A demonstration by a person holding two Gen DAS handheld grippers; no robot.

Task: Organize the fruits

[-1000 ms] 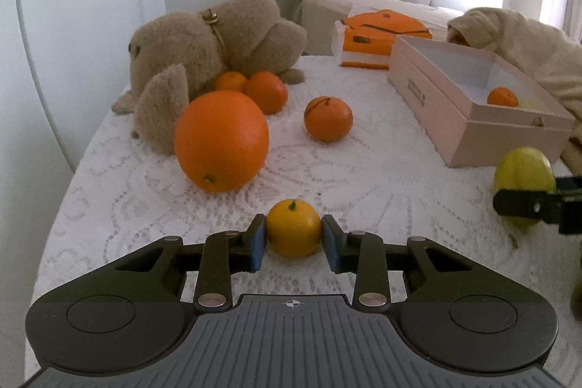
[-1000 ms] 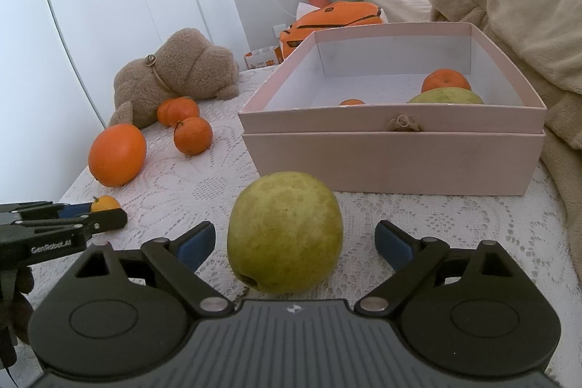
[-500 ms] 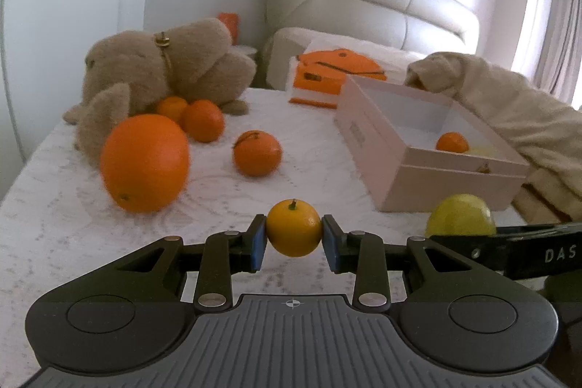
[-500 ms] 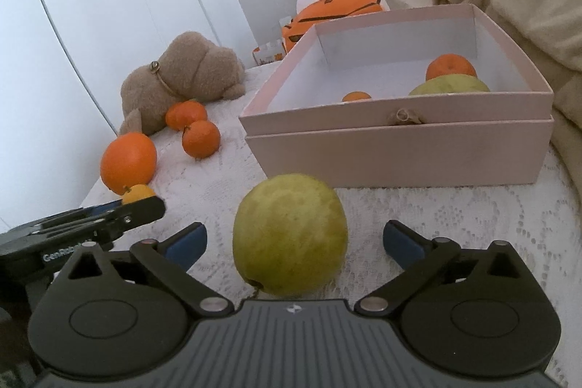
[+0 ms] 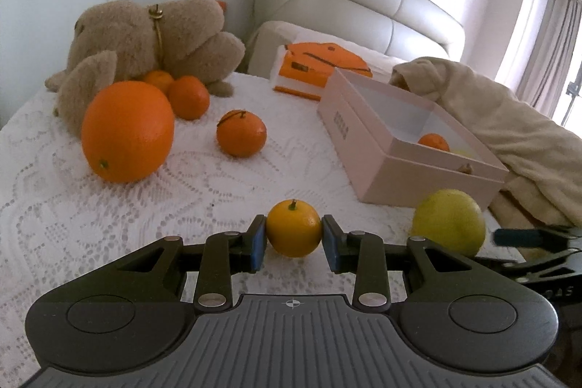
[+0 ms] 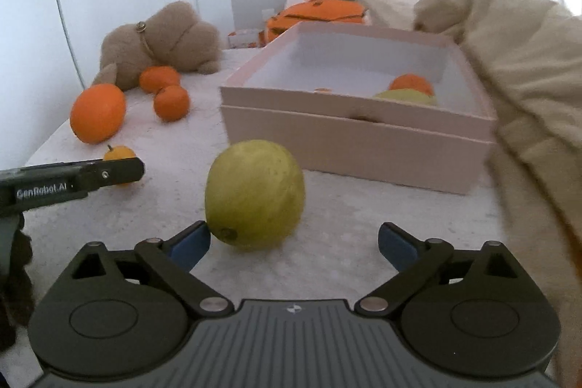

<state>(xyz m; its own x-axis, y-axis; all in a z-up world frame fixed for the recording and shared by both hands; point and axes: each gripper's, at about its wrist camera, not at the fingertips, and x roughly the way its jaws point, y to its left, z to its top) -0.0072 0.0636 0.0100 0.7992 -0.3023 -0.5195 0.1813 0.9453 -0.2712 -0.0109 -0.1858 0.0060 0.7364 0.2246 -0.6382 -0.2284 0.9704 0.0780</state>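
Observation:
My left gripper [image 5: 294,239] is shut on a small yellow-orange citrus [image 5: 293,232], held just above the lace cloth; it also shows in the right wrist view [image 6: 119,153]. My right gripper [image 6: 294,242] is open around a yellow-green pear-like fruit [image 6: 254,194] that rests on the cloth, its left pad close to the fruit. That fruit also shows in the left wrist view [image 5: 449,221]. A pink open box [image 6: 356,137] behind it holds an orange [image 6: 411,83] and a green fruit [image 6: 405,95].
A big orange [image 5: 126,130], a tangerine [image 5: 241,133] and two more oranges [image 5: 188,97] lie by a brown plush toy [image 5: 145,35]. An orange bag [image 5: 316,62] sits behind the box. A beige blanket [image 6: 527,90] lies on the right.
My left gripper has lifted and swung right with the small citrus. My right gripper has shifted, so the green fruit now sits off-centre by the left pad.

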